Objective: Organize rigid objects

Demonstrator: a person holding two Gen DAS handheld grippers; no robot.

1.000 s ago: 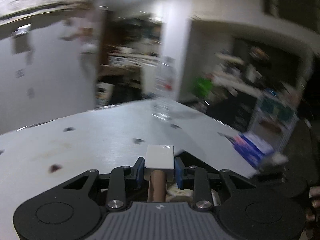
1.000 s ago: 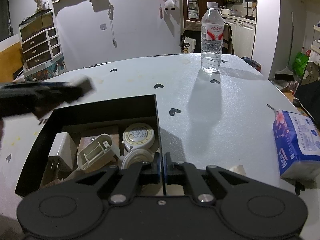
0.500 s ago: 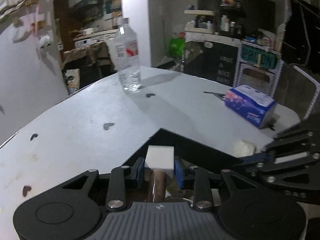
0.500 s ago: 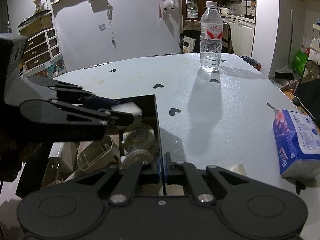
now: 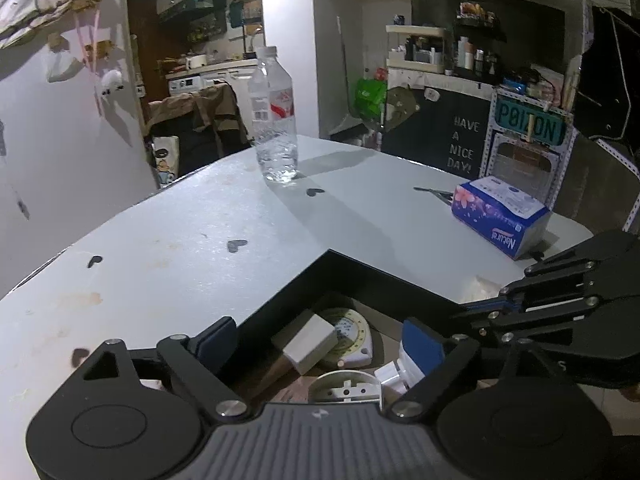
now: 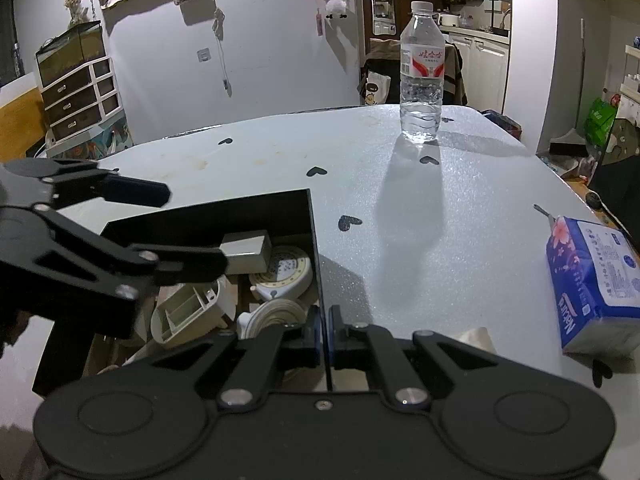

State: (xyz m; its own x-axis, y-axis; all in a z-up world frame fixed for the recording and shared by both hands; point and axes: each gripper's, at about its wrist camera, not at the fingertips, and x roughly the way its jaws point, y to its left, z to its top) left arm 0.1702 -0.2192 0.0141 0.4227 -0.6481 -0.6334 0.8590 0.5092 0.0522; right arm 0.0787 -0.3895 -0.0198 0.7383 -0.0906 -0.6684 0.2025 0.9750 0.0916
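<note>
A black box (image 6: 310, 216) sits on the pale table and holds several rigid items. My left gripper (image 5: 320, 340) is open over the box; it also shows in the right wrist view (image 6: 188, 236). A white block on a wooden handle (image 5: 308, 342) lies free in the box between the open fingers, resting on a round tape measure (image 6: 286, 270); the block also shows in the right wrist view (image 6: 246, 250). My right gripper (image 6: 324, 326) is shut on the box's right wall, and it also shows in the left wrist view (image 5: 464, 314).
A water bottle (image 6: 421, 76) stands at the table's far side. A blue tissue pack (image 6: 592, 280) lies at the right edge. A crumpled tissue (image 6: 476, 338) lies near the box. The box also holds a cream plastic holder (image 6: 188, 312) and a white roll (image 6: 272, 312).
My left gripper carried the white block over the box, then opened and let it go. The block now lies tilted on the tape measure. My right gripper has not moved.
</note>
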